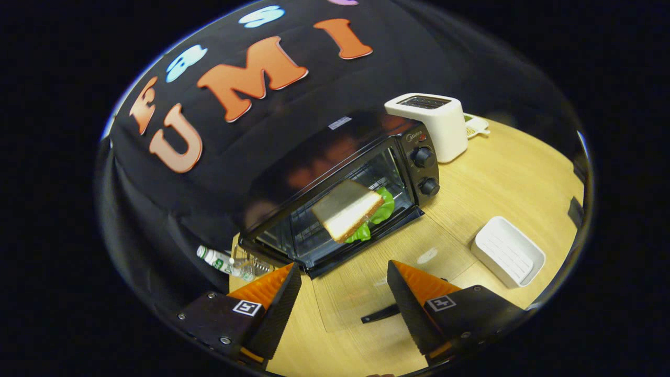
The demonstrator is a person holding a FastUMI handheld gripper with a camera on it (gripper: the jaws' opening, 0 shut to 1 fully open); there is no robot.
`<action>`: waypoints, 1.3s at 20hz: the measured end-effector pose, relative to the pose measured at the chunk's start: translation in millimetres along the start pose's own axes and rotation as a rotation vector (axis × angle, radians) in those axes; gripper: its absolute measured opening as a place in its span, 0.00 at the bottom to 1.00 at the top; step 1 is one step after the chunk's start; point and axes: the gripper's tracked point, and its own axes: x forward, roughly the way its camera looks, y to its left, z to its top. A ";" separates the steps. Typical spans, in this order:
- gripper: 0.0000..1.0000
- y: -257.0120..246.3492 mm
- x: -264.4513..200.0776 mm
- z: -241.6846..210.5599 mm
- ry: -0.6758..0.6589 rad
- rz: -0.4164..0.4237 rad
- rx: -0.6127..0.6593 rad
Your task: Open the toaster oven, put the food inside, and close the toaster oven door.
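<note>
The black toaster oven (366,162) stands on the wooden table (502,178) with its glass door (361,293) folded down flat toward me. The door's dark handle (379,313) lies between my fingers. A sandwich (348,209) of white bread with green lettuce sits tilted on the rack at the oven's mouth. My gripper (343,267) is open, a short way back from the oven and above the lowered door, with nothing between its fingers. The sandwich is just beyond the fingertips, apart from them.
A white toaster (432,123) stands right of the oven, with a small pale item (476,125) behind it. A white ribbed tray (507,251) lies on the table to the right. A plastic bottle (230,262) lies on its side left of the oven.
</note>
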 end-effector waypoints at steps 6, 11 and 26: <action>0.99 -24.0 -31.0 -46.8 0.053 -0.033 -0.351; 0.99 -71.5 -21.1 -102.2 0.163 -0.104 -0.504; 1.00 -102.0 42.4 -129.5 0.225 -0.148 -0.503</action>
